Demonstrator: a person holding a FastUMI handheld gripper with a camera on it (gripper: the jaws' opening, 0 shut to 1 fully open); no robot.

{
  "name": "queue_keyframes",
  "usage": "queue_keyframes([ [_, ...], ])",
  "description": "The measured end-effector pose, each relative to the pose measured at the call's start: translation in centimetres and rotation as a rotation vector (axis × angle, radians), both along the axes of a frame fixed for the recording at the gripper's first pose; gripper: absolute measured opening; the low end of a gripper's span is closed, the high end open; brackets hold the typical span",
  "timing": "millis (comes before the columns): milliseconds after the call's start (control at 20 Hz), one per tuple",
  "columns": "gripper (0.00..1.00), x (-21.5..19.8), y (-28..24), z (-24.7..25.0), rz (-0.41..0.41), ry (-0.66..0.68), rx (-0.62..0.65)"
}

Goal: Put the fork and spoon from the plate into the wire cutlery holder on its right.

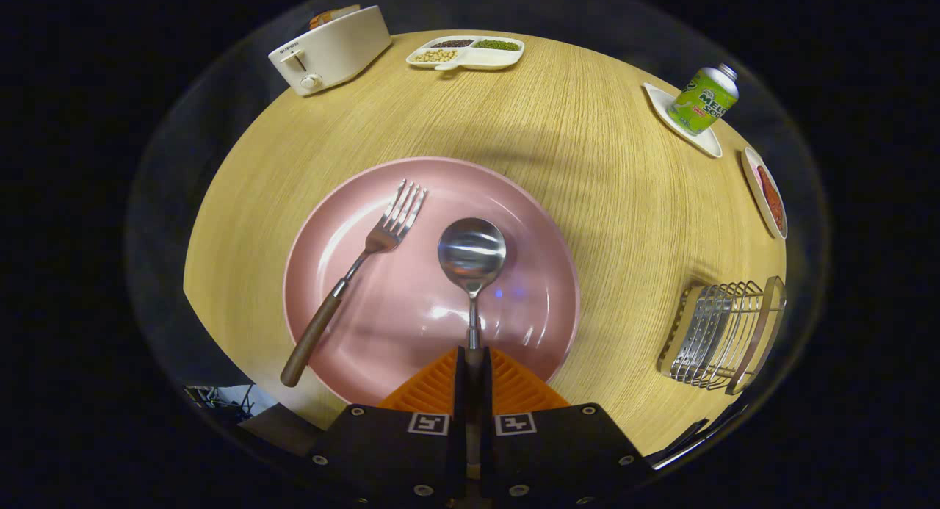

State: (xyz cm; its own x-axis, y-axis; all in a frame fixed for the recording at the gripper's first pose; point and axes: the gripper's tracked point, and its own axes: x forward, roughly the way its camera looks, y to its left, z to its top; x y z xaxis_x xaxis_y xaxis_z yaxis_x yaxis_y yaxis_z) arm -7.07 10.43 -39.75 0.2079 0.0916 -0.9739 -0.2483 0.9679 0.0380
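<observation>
Wooden table [587, 149] | tongs [474, 362] clamp spoon [471, 253] — handle hidden

Gripper-mounted fisheye, looking steeply down, close above plate [411, 200] on table [602, 200].

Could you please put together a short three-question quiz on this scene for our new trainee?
1. True or false: the gripper has its jaws shut on the spoon handle.
2. Where does the fork lie? A) in the wire cutlery holder B) on the pink plate C) beside the toaster
3. What stands beyond the holder on a small white dish?

Key: 1 true; 2 B; 3 a green can.
</observation>
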Motion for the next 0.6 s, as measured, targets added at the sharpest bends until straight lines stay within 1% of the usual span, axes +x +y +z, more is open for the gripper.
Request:
queue_keyframes([
  [200, 0.08, 0.6, -0.5, 2.5, -0.002, -0.074, 0.027],
  [300, 0.07, 0.9, -1.1, 3.4, -0.020, -0.110, 0.046],
  [450, 0.06, 0.9, -2.2, 3.6, -0.048, -0.120, 0.057],
  [600, 0.04, 1.5, -2.4, 5.0, -0.065, -0.180, 0.080],
])
